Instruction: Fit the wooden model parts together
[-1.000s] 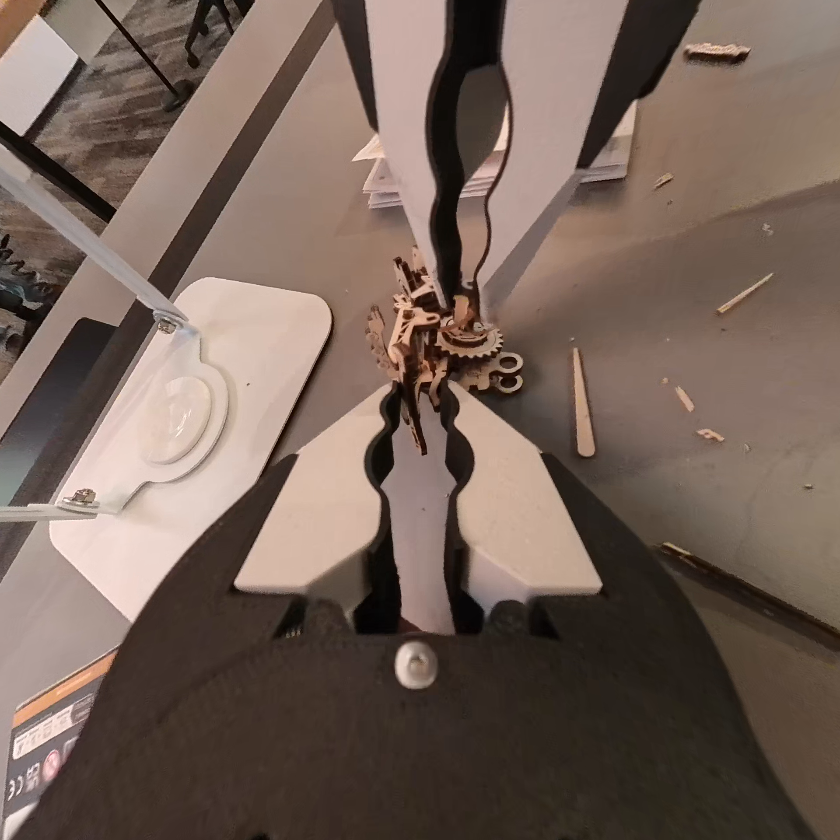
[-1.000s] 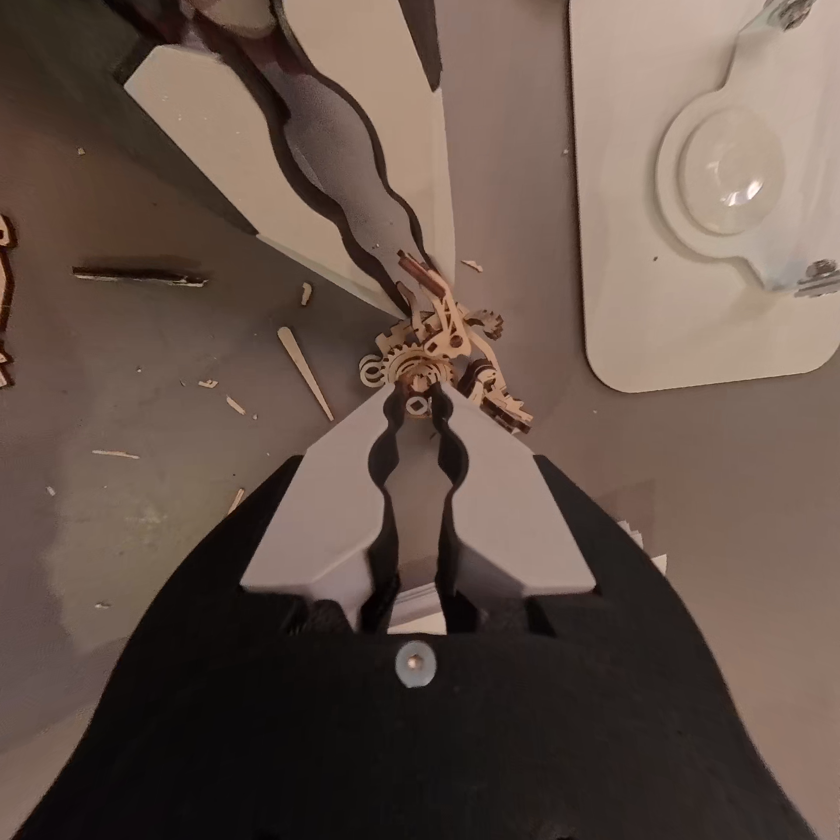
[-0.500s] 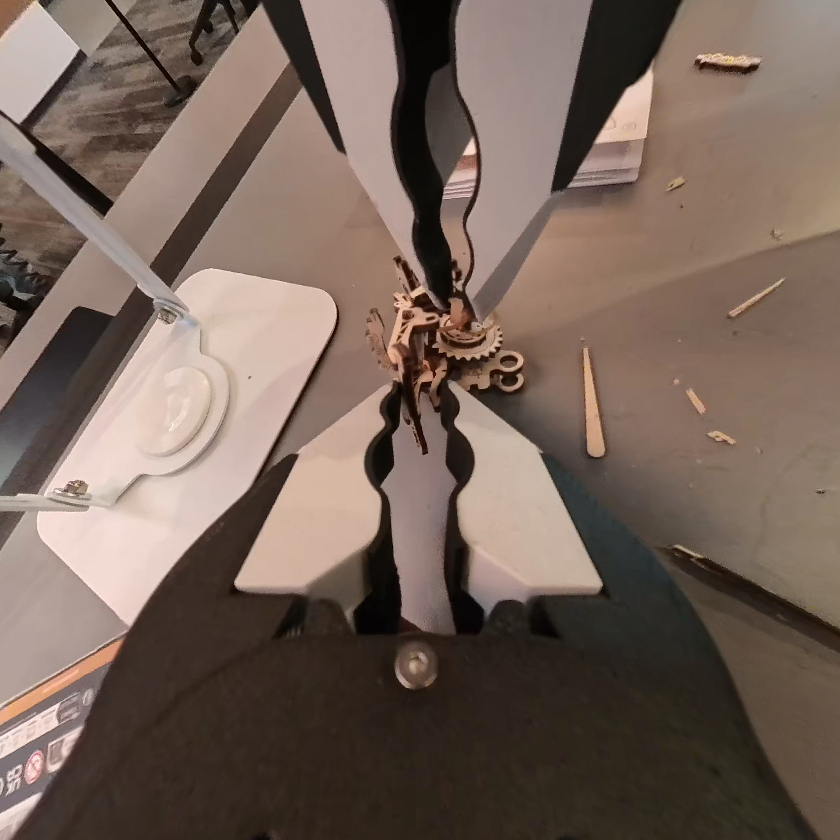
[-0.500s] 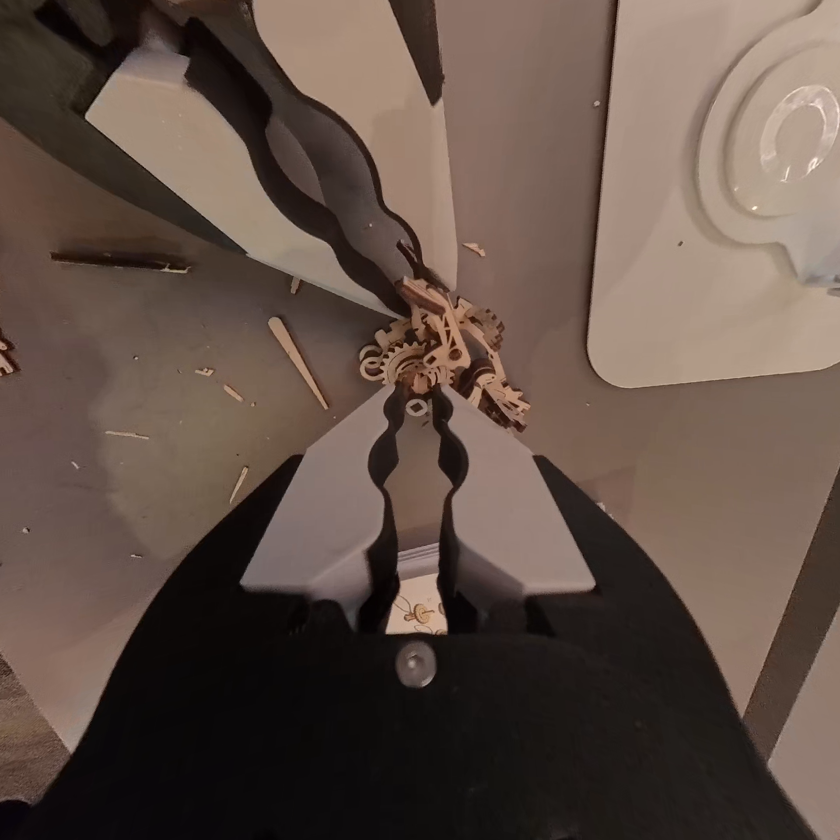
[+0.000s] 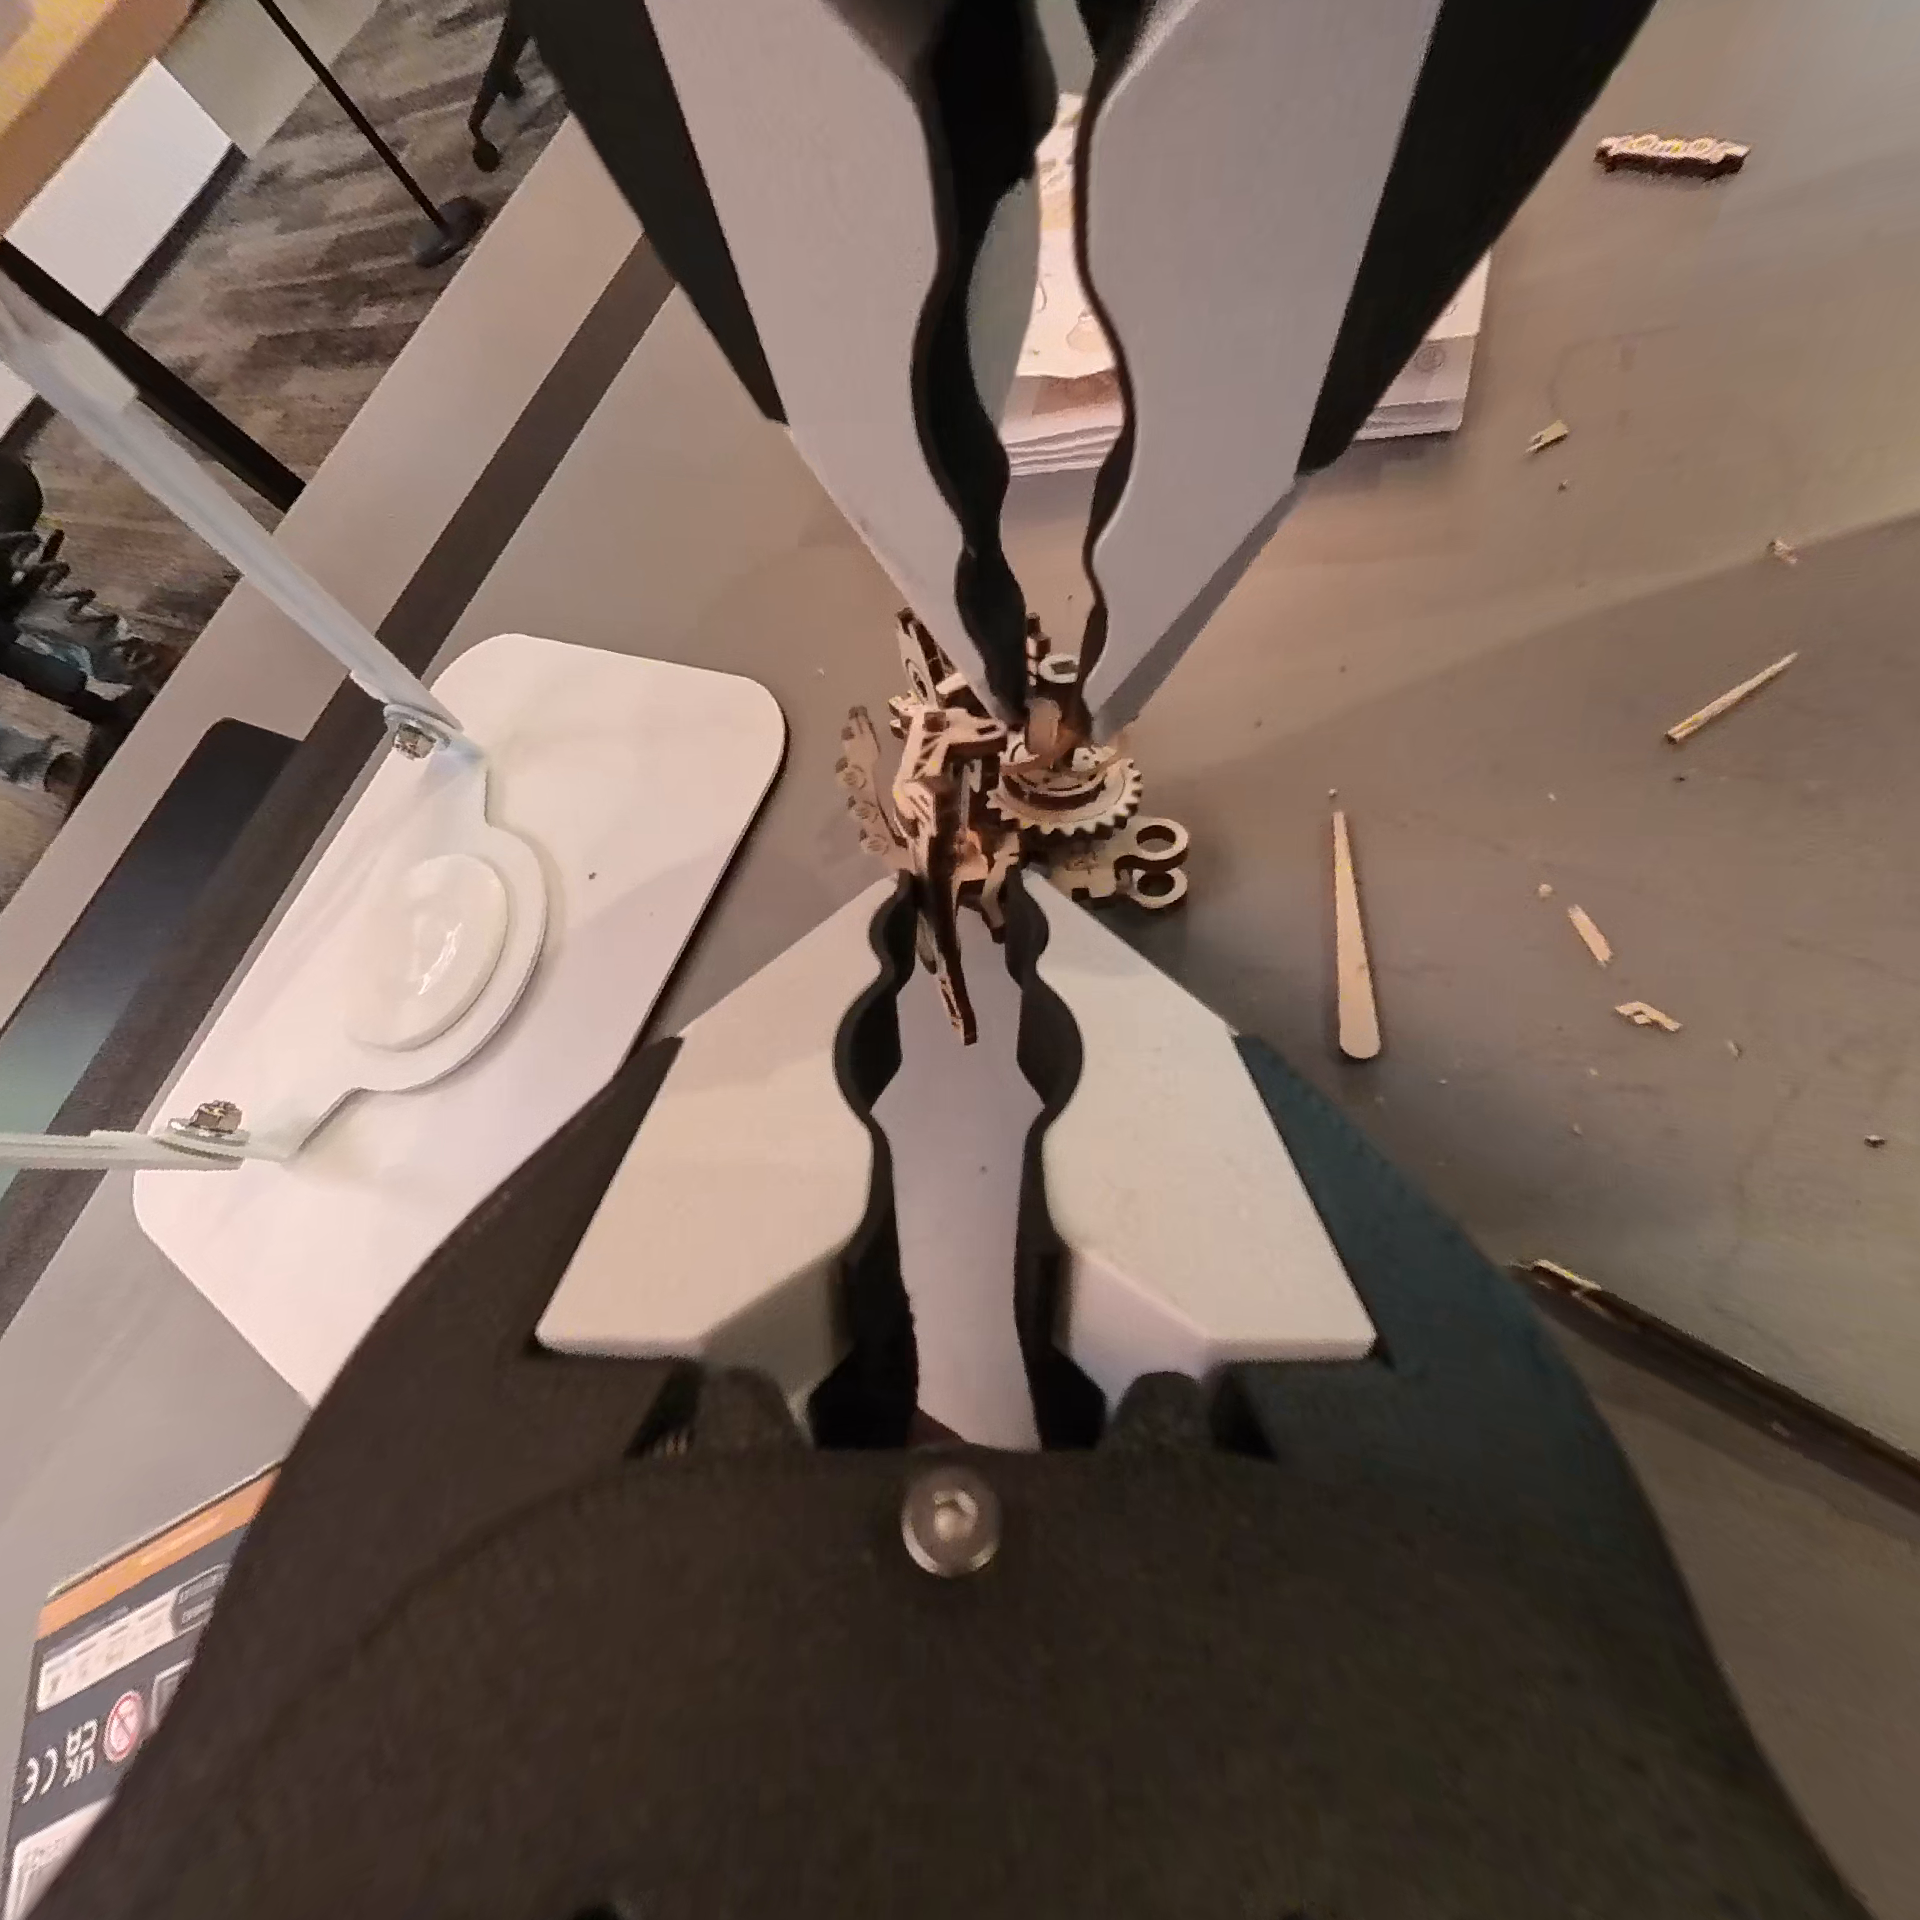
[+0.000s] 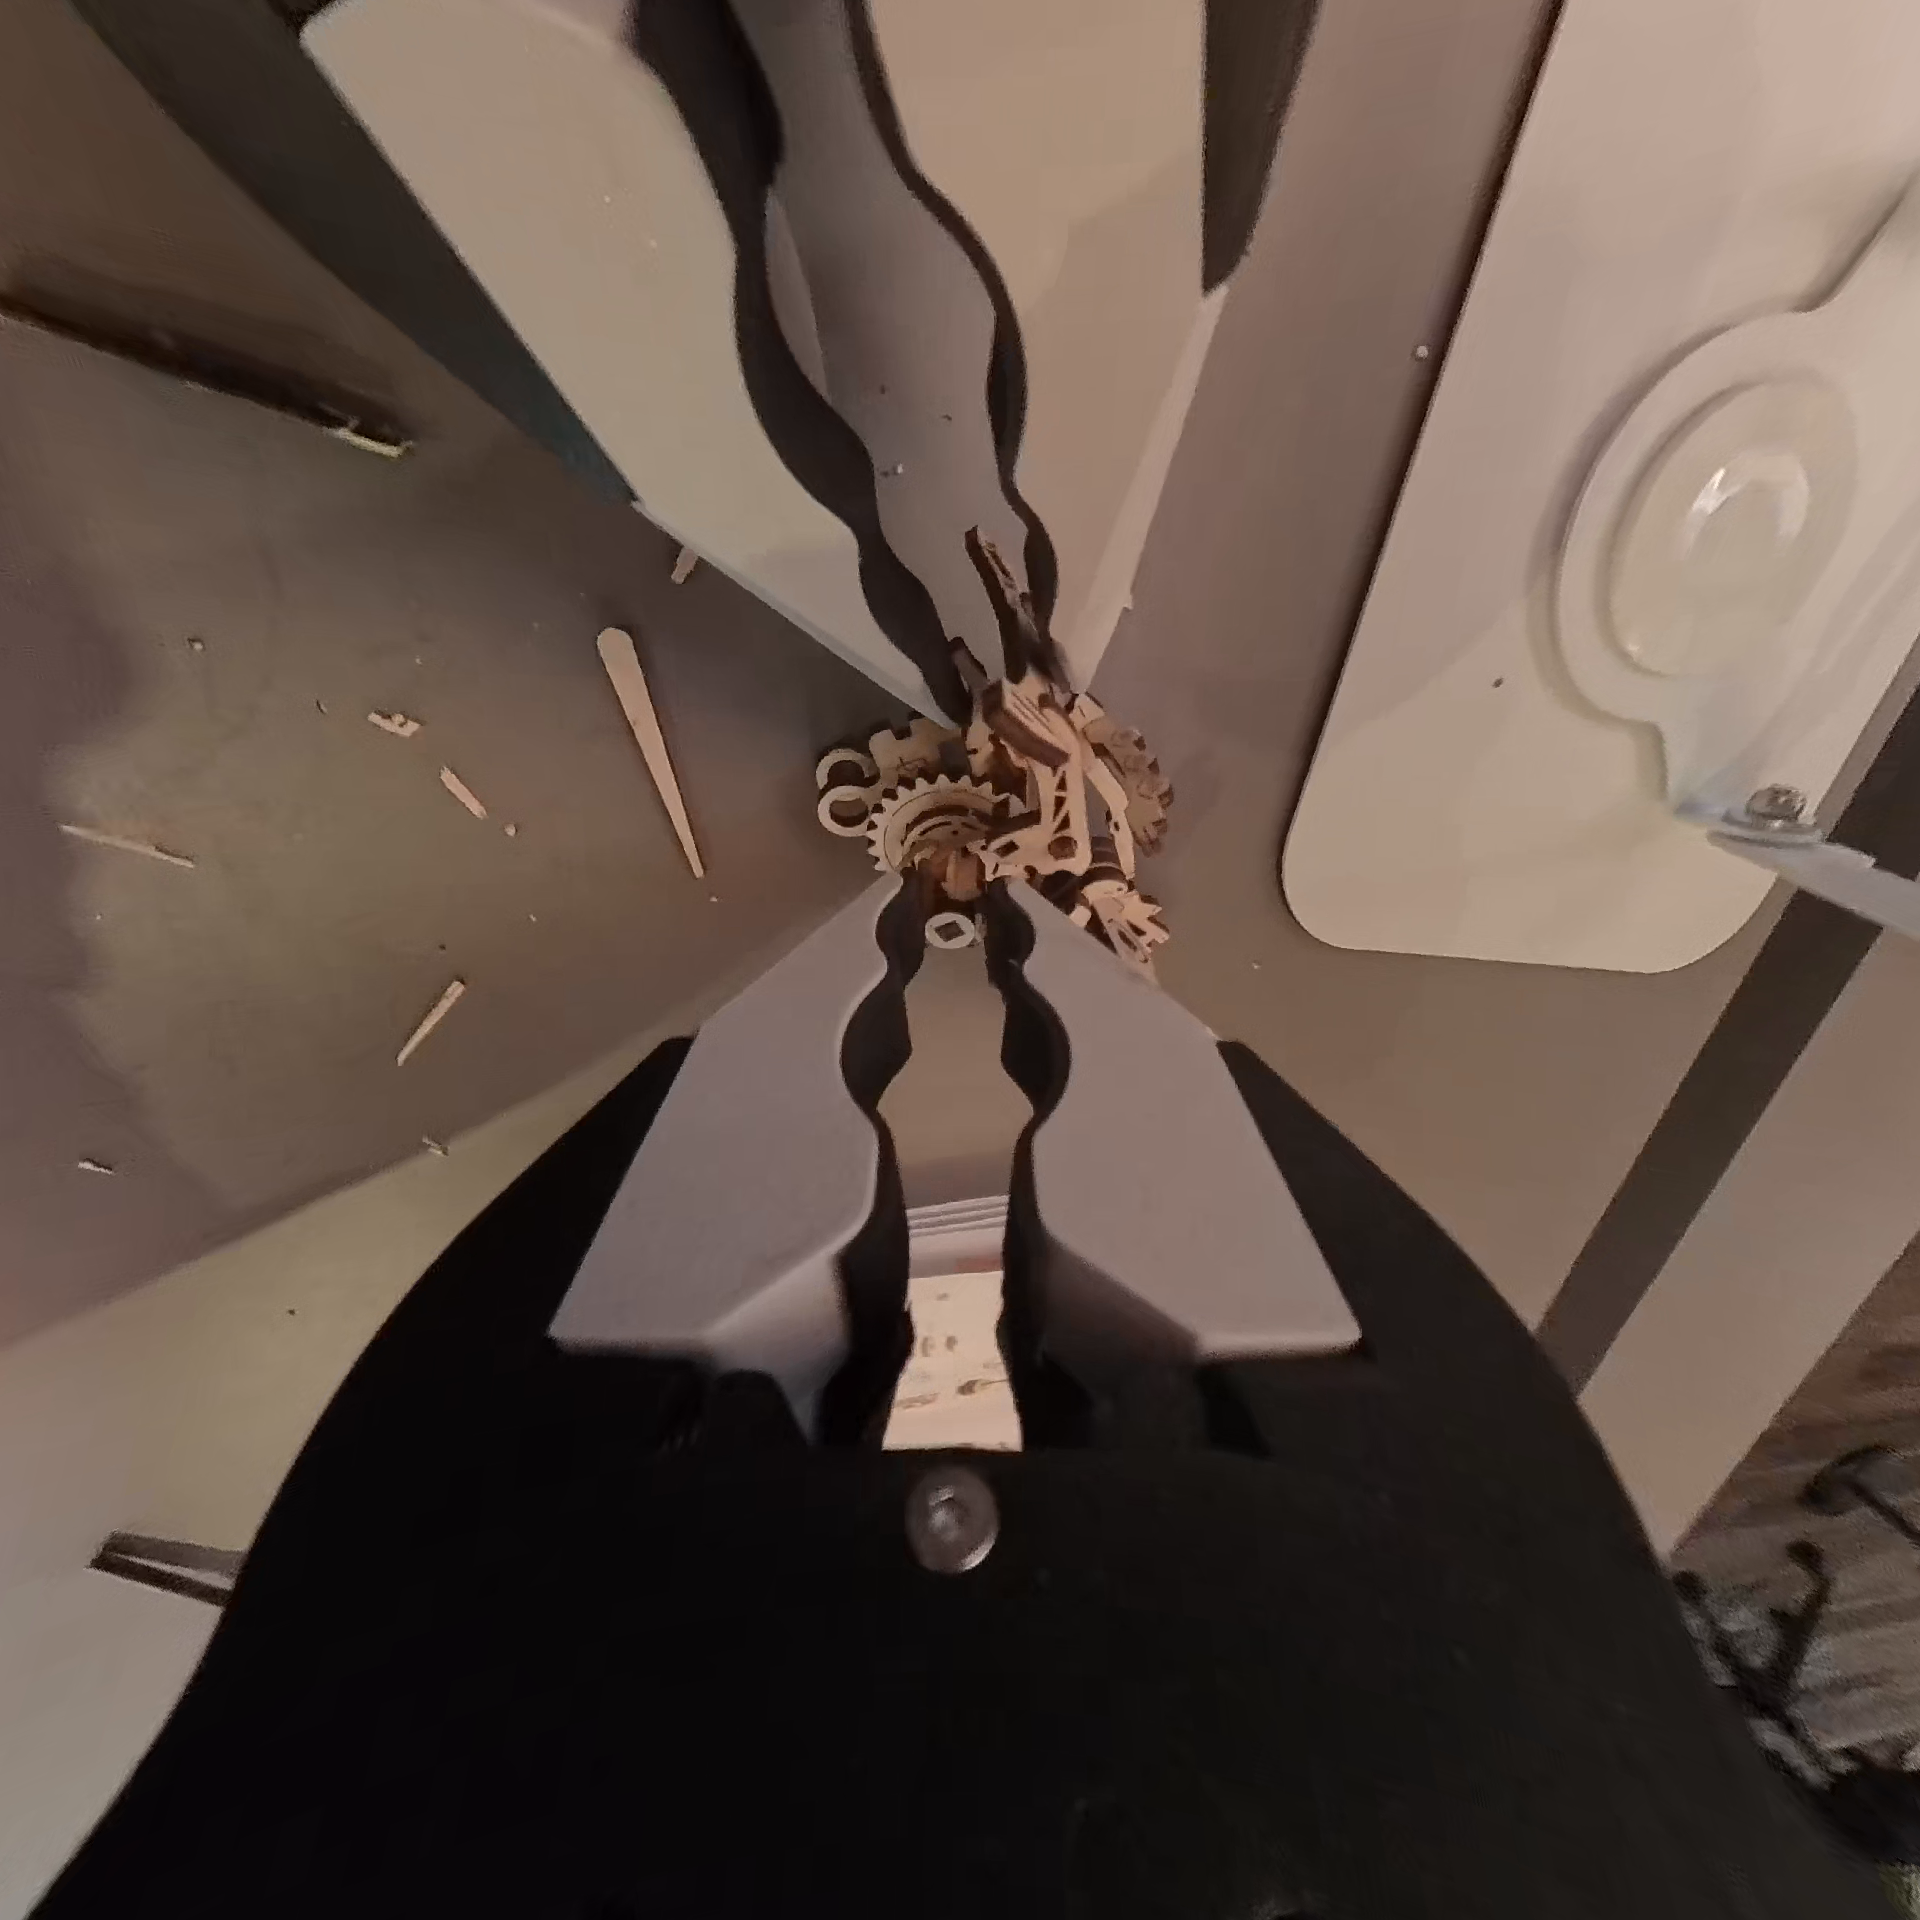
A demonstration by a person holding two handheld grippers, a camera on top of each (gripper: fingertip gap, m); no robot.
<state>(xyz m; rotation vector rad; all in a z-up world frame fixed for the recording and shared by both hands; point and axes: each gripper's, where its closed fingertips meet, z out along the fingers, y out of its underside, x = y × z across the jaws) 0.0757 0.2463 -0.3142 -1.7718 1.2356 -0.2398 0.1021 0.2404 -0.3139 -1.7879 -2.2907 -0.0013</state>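
Tilted since before, pale laser-cut wooden model (image 5: 966,800), toothed gear (image 5: 1070,800)

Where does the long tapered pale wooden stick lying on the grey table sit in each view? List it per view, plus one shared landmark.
Left wrist view: long tapered pale wooden stick lies right of centre, right of the wooden gear model.
Right wrist view: the stick lies left of centre, left of the model.
Shared landmark: the white plate with a clear dome.
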